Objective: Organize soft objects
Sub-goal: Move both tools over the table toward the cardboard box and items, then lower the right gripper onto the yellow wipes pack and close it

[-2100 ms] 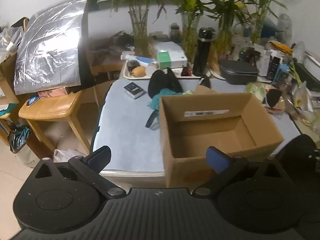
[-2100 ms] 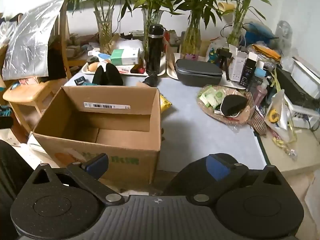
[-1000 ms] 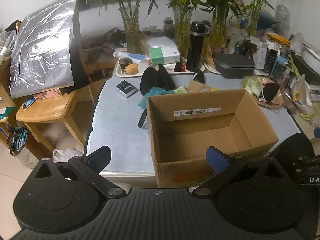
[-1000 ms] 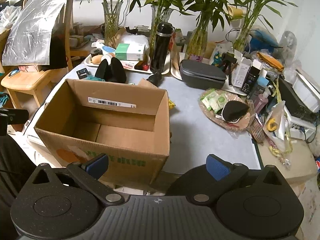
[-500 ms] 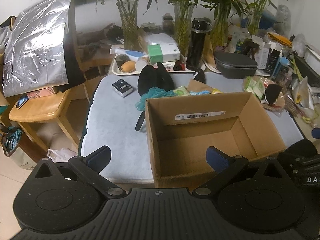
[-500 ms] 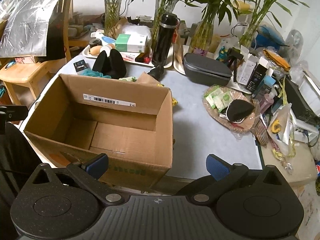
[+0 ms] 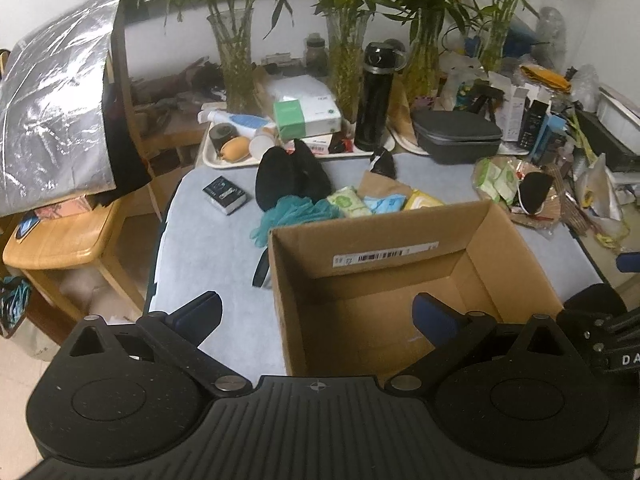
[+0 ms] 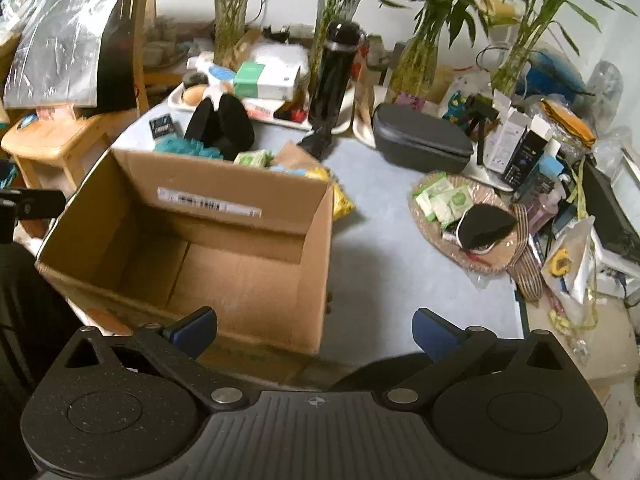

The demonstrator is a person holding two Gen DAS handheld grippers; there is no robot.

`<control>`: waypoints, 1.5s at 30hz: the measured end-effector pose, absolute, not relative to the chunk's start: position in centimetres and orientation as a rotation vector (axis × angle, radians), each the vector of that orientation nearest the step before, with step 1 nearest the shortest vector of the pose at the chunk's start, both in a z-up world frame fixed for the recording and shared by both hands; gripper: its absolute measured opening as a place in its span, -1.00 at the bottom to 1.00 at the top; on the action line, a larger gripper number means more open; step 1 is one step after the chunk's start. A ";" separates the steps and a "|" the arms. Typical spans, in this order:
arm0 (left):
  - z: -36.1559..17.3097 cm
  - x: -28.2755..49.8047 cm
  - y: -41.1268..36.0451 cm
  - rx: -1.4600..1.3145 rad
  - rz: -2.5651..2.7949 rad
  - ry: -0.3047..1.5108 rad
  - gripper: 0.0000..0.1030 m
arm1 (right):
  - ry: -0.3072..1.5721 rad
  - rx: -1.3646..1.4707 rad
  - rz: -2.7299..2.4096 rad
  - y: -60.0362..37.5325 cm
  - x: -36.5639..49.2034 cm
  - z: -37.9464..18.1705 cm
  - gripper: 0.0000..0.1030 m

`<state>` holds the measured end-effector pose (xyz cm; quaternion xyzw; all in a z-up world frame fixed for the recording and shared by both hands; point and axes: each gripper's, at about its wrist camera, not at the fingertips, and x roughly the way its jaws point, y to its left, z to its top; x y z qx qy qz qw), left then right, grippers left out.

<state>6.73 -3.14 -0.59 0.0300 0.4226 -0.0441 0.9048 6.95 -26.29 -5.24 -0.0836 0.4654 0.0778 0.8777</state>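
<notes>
My left gripper [image 7: 318, 316] hung with its fingers spread wide and nothing between them, straddling the near left corner of the empty cardboard box [image 7: 396, 240]. My right gripper [image 8: 314, 330] was likewise parted and bare, above the box's [image 8: 256, 300] near right corner. Just beyond the box's far wall lay the soft items: a teal mesh sponge [image 7: 294, 213], black slippers [image 7: 288, 178] behind it, and tissue packs [image 7: 348, 201] to the right.

cardboard box [image 7: 400, 280] open-topped, clutter [image 7: 344, 200] crowding behind it
</notes>
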 end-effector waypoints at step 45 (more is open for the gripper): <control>-2.6 12.7 0.6 -0.046 -0.212 0.801 1.00 | 0.940 0.042 0.329 -30.3 23.5 -7.2 1.00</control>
